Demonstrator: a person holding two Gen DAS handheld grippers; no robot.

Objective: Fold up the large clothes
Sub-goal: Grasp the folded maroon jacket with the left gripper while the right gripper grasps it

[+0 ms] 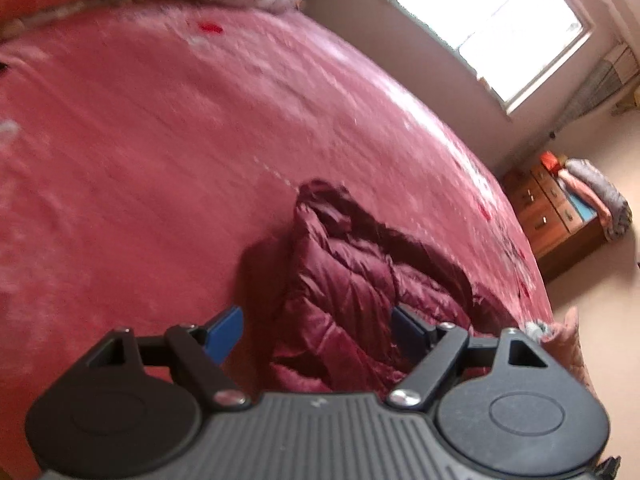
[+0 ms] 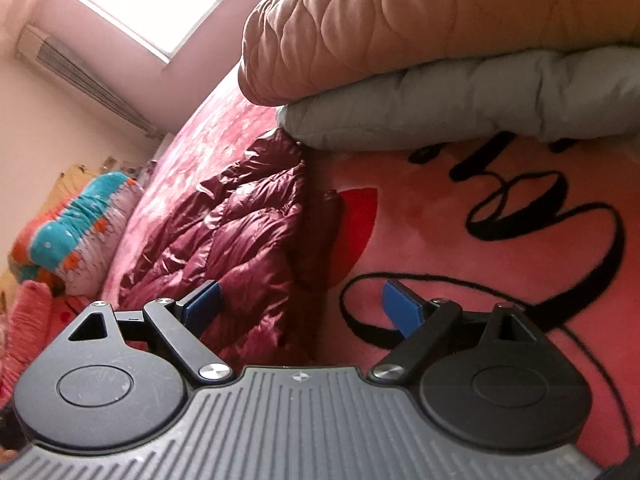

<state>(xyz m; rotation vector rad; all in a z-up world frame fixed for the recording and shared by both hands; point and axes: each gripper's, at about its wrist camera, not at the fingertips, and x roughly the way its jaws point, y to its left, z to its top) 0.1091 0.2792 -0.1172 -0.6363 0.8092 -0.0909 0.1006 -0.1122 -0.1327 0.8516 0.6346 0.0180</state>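
Note:
A maroon quilted down jacket (image 1: 352, 292) lies crumpled on the pink bed cover (image 1: 160, 152). My left gripper (image 1: 316, 332) is open, its blue pads wide apart, just above the jacket's near edge and holding nothing. In the right wrist view the same jacket (image 2: 240, 232) lies left of centre. My right gripper (image 2: 300, 308) is open and empty, low over the bed cover (image 2: 460, 240) at the jacket's right edge.
A folded tan quilt (image 2: 420, 20) on a grey one (image 2: 460, 108) sits just beyond the jacket. Colourful bedding (image 2: 76, 232) is piled at the head of the bed. A wooden dresser (image 1: 556, 216) stands past the bed's far side, under a window (image 1: 492, 24).

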